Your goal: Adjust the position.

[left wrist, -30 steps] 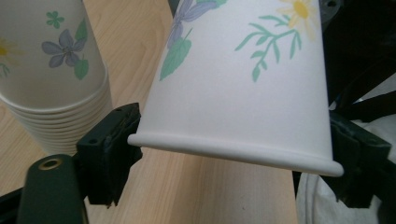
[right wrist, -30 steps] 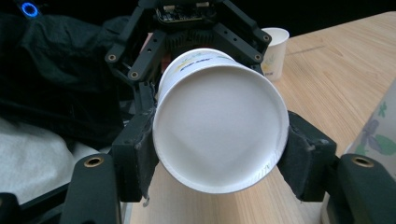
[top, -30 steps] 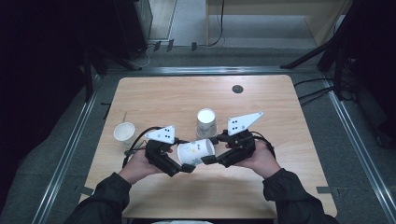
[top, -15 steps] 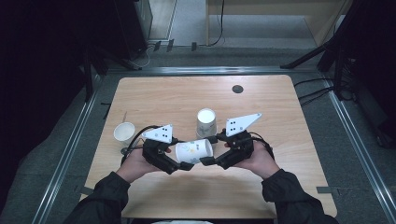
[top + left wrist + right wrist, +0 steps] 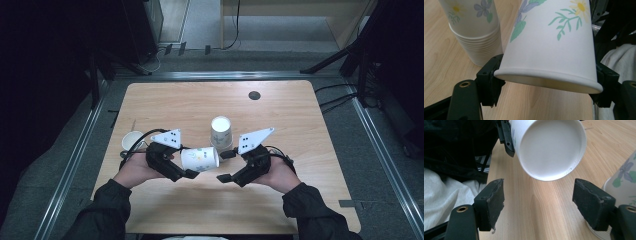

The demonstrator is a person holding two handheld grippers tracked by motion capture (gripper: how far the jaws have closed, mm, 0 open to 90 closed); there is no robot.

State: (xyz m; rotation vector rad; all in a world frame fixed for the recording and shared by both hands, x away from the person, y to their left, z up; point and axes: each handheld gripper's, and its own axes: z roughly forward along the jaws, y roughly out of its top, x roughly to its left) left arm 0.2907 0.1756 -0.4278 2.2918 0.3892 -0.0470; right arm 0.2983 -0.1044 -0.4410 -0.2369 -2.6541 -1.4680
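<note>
Left gripper (image 5: 186, 167) clamps a flowered paper cup (image 5: 200, 159) at its rim while the right gripper (image 5: 225, 166) stands released; keeping the cup level should avoid crushing it.

White paper cup (image 5: 200, 159), flower print, lying sideways above tabletop (image 5: 300, 115), rim clamped in left tongs (image 5: 187, 167); base toward right tongs (image 5: 224, 166).

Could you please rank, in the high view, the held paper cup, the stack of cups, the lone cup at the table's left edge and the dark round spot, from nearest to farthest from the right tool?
From the right tool:
1. Held paper cup, just beside it, clamped in the left tool.
2. Stack of cups, just behind.
3. Lone cup, far left.
4. Dark round spot, at the back.
</note>
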